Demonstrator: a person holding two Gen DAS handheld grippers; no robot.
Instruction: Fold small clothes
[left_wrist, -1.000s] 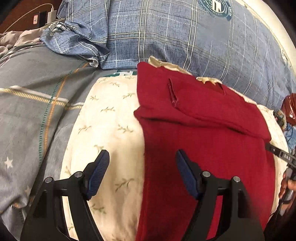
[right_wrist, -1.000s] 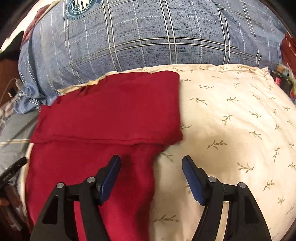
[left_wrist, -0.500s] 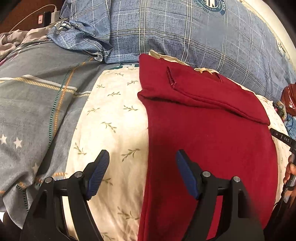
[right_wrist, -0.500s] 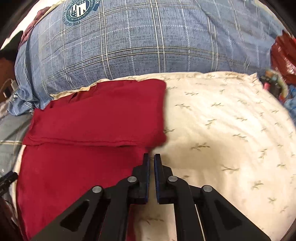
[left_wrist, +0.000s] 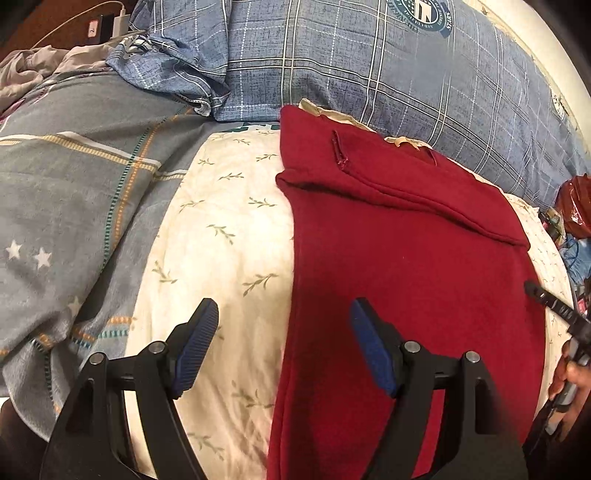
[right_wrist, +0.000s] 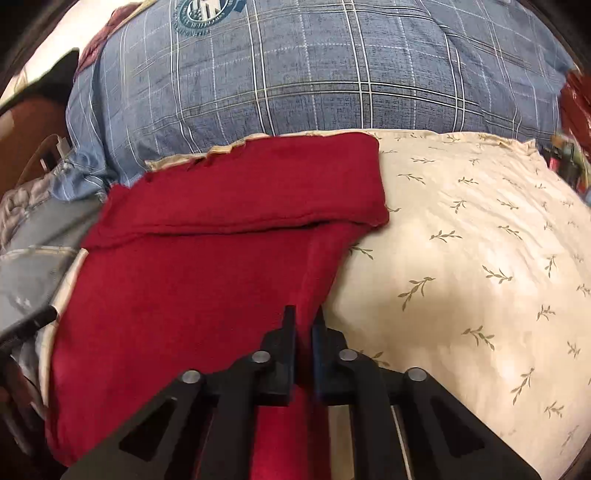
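Bare cream pillow (right_wrist: 480, 258) lies clear on both sides of the red garment (left_wrist: 406, 277), while the blue plaid pillow (right_wrist: 314, 74) walls off the far edge.

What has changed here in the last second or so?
The right gripper was open over the red garment's right edge; it has snapped shut and now pinches that edge, which rises into a ridge between its jaws. The left gripper stays open over the garment's left edge, holding nothing. The folded-over top of the garment and the cream pillow lie as before.
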